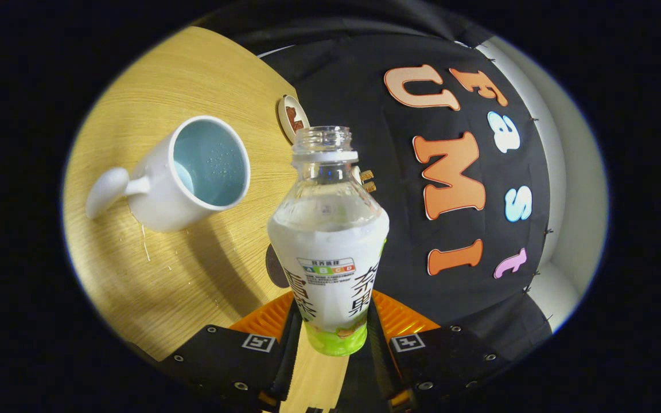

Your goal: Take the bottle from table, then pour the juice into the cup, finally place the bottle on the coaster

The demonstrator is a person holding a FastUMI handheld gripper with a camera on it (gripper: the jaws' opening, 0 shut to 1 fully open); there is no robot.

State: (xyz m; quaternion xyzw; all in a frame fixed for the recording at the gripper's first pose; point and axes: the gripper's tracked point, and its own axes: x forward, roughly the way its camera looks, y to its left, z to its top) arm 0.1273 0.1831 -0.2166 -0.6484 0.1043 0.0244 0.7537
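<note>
Cup (193, 175) sits on the table (152, 275) left of the fingers, drips beside it. Coaster (293, 117) lies beyond, near the table's far edge. Bottle (330, 252) is uncapped and nearly empty (so light, thin plastic, probably squashy and slick); grip low on the labelled body. Gripper (333, 338) is closed to bottle width, both fingers pressing its base.
</note>
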